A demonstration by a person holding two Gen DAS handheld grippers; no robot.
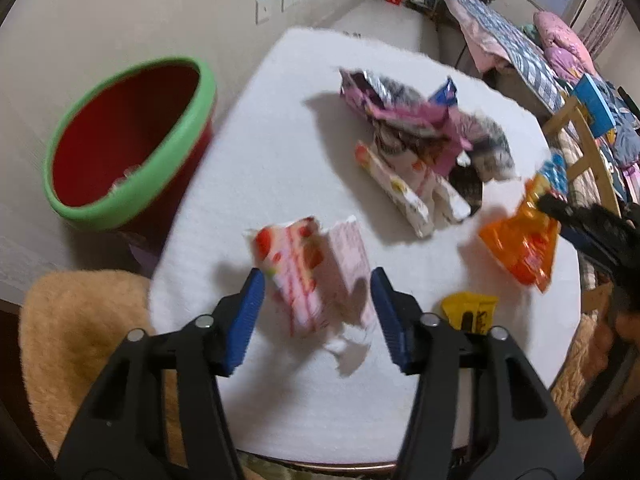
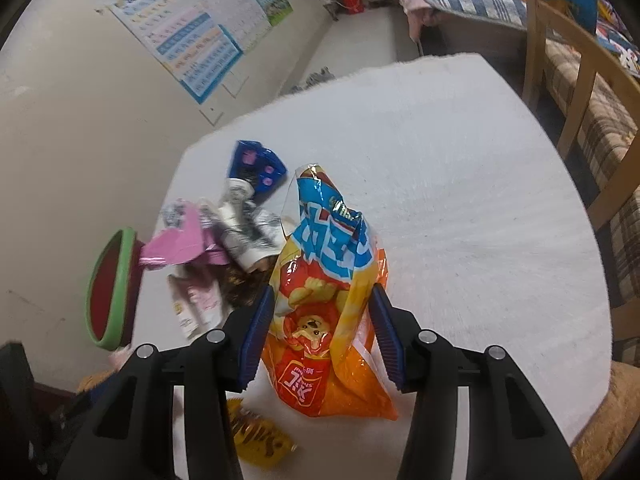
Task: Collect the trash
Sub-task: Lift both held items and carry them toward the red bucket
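We are mid-pickup: our left gripper [image 1: 318, 300] pinches the pink wrapper [image 1: 308, 268], our right gripper [image 2: 322, 328] the orange chip bag [image 2: 332, 320]; next, likely lift both toward the bin [image 1: 132, 140] up-left of our left gripper.

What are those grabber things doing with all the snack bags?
A person is clearing trash off a white table with a hand-held gripper in each hand. The left hand-held gripper has a pink strawberry wrapper between its blue pads, and the right hand-held gripper is closed around an orange snack bag. More wrappers and a small yellow packet lie on the table. A red bin with a green rim waits beside the table.
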